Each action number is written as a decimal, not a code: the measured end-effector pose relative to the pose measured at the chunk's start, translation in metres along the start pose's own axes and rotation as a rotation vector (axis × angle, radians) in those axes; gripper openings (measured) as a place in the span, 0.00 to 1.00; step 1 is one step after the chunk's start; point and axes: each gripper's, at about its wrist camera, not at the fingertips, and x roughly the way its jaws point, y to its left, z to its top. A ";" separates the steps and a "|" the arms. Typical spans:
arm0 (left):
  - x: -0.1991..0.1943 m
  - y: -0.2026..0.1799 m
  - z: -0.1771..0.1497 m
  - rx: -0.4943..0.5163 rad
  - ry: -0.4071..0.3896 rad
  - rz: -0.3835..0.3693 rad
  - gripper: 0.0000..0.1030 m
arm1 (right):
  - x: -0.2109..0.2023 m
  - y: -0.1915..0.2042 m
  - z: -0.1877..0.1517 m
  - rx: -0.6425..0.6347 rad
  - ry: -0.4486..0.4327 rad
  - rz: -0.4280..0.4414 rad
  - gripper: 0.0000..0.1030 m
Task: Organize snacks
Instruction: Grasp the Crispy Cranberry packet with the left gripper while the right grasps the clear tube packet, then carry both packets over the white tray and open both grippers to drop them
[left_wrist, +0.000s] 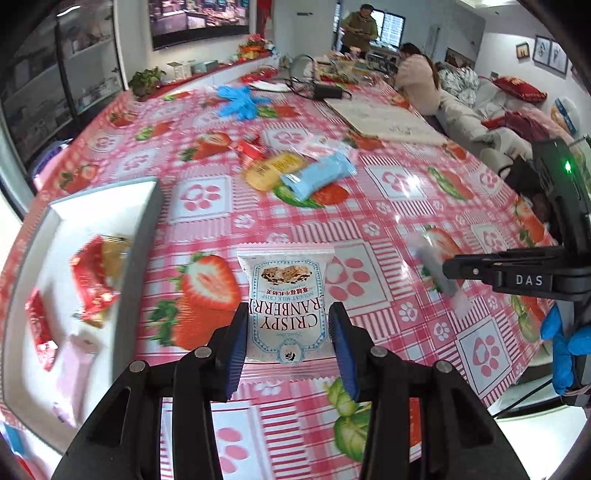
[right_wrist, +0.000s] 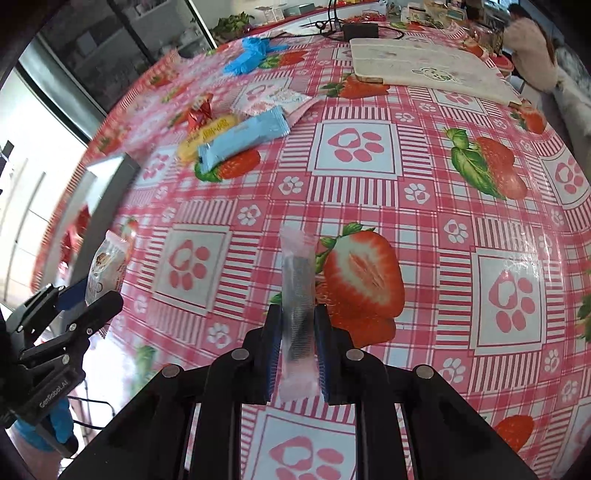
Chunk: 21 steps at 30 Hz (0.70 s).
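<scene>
A: Left gripper (left_wrist: 287, 341), jaws half closed on nougat pack (left_wrist: 286, 306), clear of table (left_wrist: 388, 206). Right gripper (right_wrist: 297, 354), jaws nearly shut on clear stick (right_wrist: 297, 295).

B: Tray (left_wrist: 142, 236) at left, red packs (left_wrist: 92, 280) inside. Carry level over rim, lower, then release. Grip on stick looks thin; avoid tilting.

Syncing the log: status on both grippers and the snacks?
Left gripper shut on cranberry crisp packet. Right gripper shut on clear-wrapped dark bar. White tray at left, path clear.
</scene>
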 end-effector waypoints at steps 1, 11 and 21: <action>-0.003 0.004 0.001 -0.007 -0.007 0.001 0.45 | -0.002 0.001 0.001 0.005 -0.003 0.011 0.19; -0.012 0.022 -0.005 -0.036 -0.010 0.047 0.45 | 0.015 0.003 0.006 -0.031 0.037 -0.113 0.62; -0.018 0.025 -0.004 -0.065 -0.012 0.048 0.45 | 0.028 0.043 0.003 -0.208 0.044 -0.241 0.18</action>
